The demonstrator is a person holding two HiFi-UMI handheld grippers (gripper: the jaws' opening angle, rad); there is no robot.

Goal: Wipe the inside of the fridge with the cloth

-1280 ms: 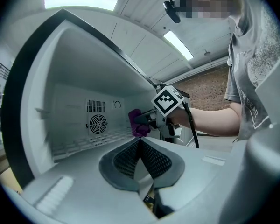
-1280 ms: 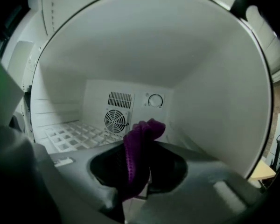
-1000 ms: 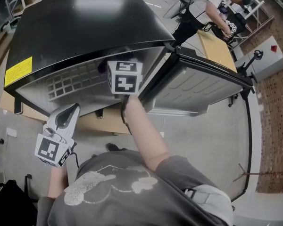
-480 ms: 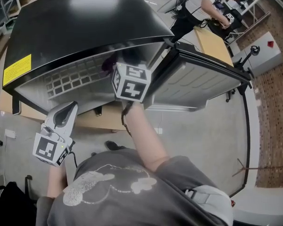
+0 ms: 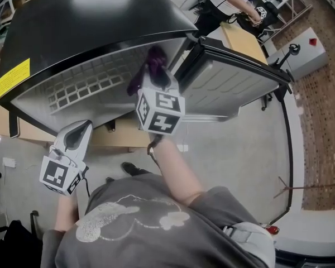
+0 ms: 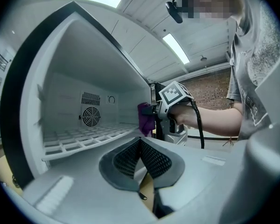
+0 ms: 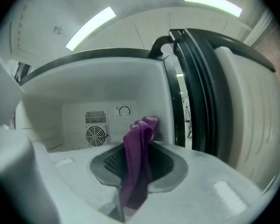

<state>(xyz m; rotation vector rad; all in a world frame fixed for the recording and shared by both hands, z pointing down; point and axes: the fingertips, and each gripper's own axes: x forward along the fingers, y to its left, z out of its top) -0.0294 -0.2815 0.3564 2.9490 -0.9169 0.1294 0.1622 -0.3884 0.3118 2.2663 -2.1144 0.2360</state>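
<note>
Head view: right arm (image 5: 176, 172) extended, right gripper (image 5: 158, 81) clamps cloth (image 5: 147, 67) at fridge (image 5: 89, 21) opening; left gripper (image 6: 140, 143) closed.

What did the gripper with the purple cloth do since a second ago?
The right gripper seems to have pulled back a little toward the person, so the purple cloth clamped in its jaws now shows plainly at the door side of the fridge opening. Nothing was grabbed or let go. The left gripper stayed low in front, jaws shut and empty, and the fridge door stayed open.
</note>
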